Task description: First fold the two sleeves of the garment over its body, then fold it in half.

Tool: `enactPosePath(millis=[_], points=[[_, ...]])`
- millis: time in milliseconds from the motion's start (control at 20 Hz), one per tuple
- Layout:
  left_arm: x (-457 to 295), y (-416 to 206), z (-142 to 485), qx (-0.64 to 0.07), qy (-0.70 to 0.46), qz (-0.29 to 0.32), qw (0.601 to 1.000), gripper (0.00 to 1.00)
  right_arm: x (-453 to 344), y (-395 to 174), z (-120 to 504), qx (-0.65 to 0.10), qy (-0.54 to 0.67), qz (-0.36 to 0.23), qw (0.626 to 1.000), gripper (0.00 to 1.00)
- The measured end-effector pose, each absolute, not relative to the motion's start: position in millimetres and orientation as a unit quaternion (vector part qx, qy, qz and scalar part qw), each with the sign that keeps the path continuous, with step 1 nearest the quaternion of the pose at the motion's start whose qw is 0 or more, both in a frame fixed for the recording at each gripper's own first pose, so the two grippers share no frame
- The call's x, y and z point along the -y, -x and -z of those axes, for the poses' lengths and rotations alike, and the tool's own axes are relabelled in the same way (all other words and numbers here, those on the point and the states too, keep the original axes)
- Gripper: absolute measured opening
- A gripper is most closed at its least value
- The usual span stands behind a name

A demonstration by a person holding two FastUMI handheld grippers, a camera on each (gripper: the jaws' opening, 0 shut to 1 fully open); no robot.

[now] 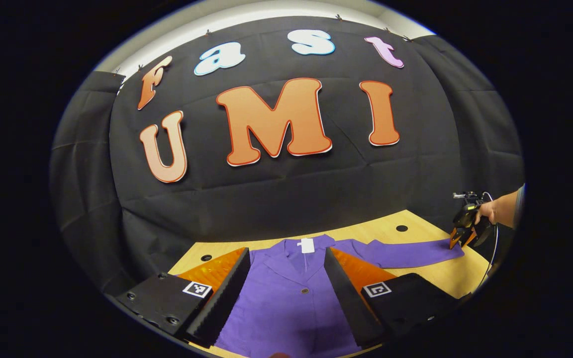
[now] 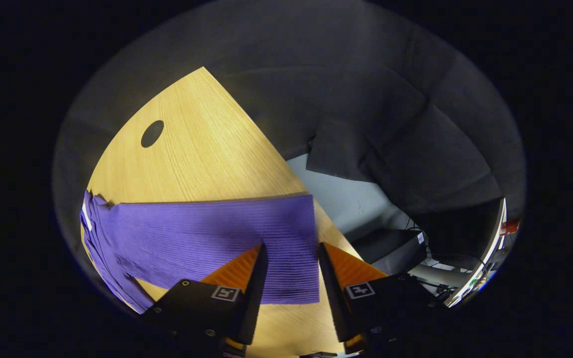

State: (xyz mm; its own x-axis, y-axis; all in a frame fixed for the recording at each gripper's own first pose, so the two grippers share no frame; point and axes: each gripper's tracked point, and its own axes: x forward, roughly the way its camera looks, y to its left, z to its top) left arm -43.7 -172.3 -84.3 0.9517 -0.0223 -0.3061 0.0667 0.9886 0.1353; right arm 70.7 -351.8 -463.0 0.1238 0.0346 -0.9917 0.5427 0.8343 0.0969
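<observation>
A purple button-front garment (image 1: 286, 298) lies flat on the wooden table (image 1: 430, 276), collar toward the far wall. My left gripper (image 1: 286, 251) hovers open over its chest, one finger on each side of the collar area. One sleeve (image 1: 406, 252) stretches out to the right. At its cuff a hand (image 1: 495, 211) holds my right gripper (image 1: 458, 242). In the right gripper view the sleeve (image 2: 207, 238) runs across the table (image 2: 202, 144), and the right gripper (image 2: 292, 246) stands open astride the cuff end, its fingers either side of the cloth.
Dark round holes mark the tabletop (image 2: 152, 133) (image 1: 402, 228). The table's edge runs just past the cuff, with grey floor (image 2: 346, 199) and cables and equipment (image 2: 435, 268) beyond it. Black cloth encloses the booth.
</observation>
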Motion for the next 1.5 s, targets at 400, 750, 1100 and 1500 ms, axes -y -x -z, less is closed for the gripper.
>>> enactPosePath(millis=[400, 750, 1100, 1500], points=[[159.3, 49.8, 88.7, -0.160, -0.073, 0.012, 0.984, 0.95, 343.9, -71.1, 460.1, -0.636, -0.284, 0.176, 0.696, 0.10], [156.1, 48.2, 87.7, -0.154, -0.069, 0.022, 0.985, 0.94, 321.4, -89.6, 407.4, -0.599, -0.310, 0.138, 0.725, 0.08], [124.3, 45.9, 83.2, -0.140, -0.050, 0.040, 0.988, 0.94, 271.9, -115.6, 332.6, -0.566, -0.300, 0.108, 0.761, 0.05], [35.4, 35.3, 84.6, -0.133, -0.033, 0.031, 0.990, 0.94, 170.7, -143.2, 240.5, -0.543, -0.262, 0.064, 0.795, 0.05]])
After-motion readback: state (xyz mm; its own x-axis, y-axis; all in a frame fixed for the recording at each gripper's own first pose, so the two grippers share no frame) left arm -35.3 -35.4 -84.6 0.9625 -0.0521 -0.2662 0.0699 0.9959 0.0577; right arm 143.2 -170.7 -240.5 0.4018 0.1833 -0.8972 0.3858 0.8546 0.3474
